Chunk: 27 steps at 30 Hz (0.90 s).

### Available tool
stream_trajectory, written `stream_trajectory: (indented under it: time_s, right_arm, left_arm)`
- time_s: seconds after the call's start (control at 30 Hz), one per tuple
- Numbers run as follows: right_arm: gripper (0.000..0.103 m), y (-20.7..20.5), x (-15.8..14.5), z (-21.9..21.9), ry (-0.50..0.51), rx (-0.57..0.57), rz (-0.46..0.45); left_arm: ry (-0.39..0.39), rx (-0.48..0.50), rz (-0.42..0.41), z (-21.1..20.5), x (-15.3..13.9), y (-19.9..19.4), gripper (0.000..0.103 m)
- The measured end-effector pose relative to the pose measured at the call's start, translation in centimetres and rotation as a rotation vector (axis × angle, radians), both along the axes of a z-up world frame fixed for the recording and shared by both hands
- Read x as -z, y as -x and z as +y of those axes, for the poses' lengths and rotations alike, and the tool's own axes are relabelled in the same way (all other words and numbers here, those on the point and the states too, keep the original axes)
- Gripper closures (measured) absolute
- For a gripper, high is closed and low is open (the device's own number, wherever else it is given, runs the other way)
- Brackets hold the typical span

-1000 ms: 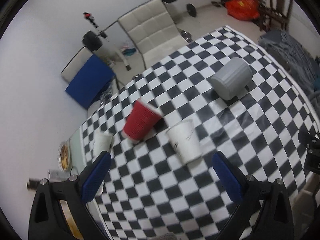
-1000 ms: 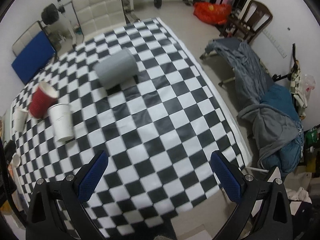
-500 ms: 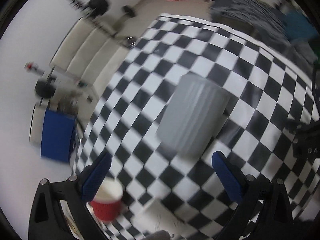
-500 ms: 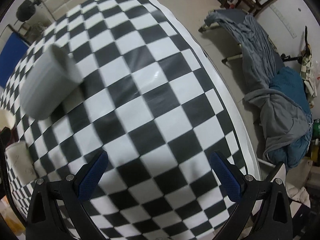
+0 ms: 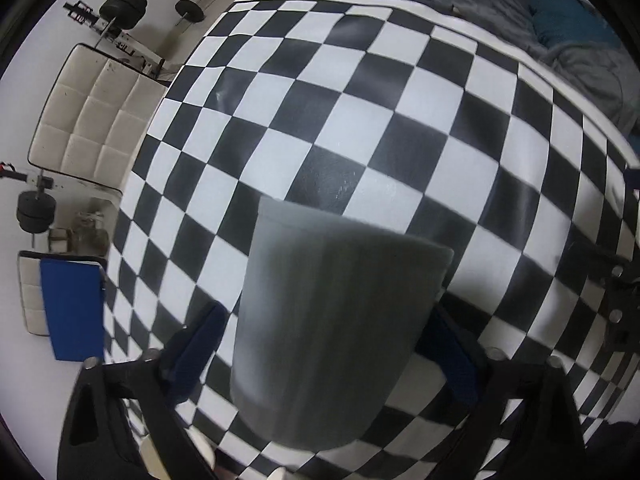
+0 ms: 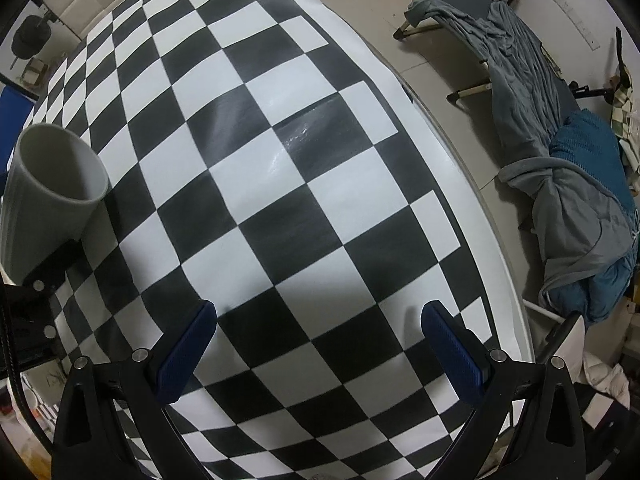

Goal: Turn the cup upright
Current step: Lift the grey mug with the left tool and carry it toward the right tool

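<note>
Because the grey ribbed cup (image 5: 332, 340) lies on its side on the chequered bench (image 5: 360, 128), the left tool (image 5: 320, 344) has been brought in along its length, so the blue pads (image 5: 200, 340) sit on either flank of the cup wall, one each side, ready to pinch across its width. From the left wrist view I cannot tell whether the pads already touch the wall or stand just off it, as the cup is blurred and hides the inner faces. The cup's long axis runs roughly along the left tool's own pointing direction, away from the camera. In the right wrist view the cup (image 6: 48, 196) shows its open mouth, a dark hollow ringed by a pale rim, facing out over the bench and tilted a little upward, so the closed base seems to be the end nearest the left tool. To stand it up, the mouth end would likely need swinging upward about the base. The right tool (image 6: 320, 344) hangs well apart from the cup over bare squares, its fingers spread wide and holding nothing. Beyond the bench edge a cot with grey and teal blankets (image 6: 568, 184) stands on the floor.
</note>
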State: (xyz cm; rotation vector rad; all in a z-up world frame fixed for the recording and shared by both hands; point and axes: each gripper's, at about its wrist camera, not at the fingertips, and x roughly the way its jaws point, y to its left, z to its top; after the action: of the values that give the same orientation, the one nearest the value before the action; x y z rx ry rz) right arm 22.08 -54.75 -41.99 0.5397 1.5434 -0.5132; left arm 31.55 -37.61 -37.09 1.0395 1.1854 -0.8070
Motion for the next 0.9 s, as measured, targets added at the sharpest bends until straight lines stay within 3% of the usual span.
stream_trajectory:
  time_s: [0.33,0.7,0.9]
  right_arm:
    - [0.000,-0.3,-0.1,1.2,-0.005,0.008,-0.001]
    - [0.000,0.7,-2.4,3.6,-0.004,-0.007,-0.025]
    - [0.000,2.5,-5.1,6.4,0.009,-0.034,-0.039]
  left_arm:
    - [0.106,-0.107,0.047,0.4,-0.8,-1.7,0.016]
    - [0.238,-0.447,0.183,6.7,-4.1,-2.0,0.017]
    - [0.295,-0.622,0.228,12.1,-6.9,0.9,0.017]
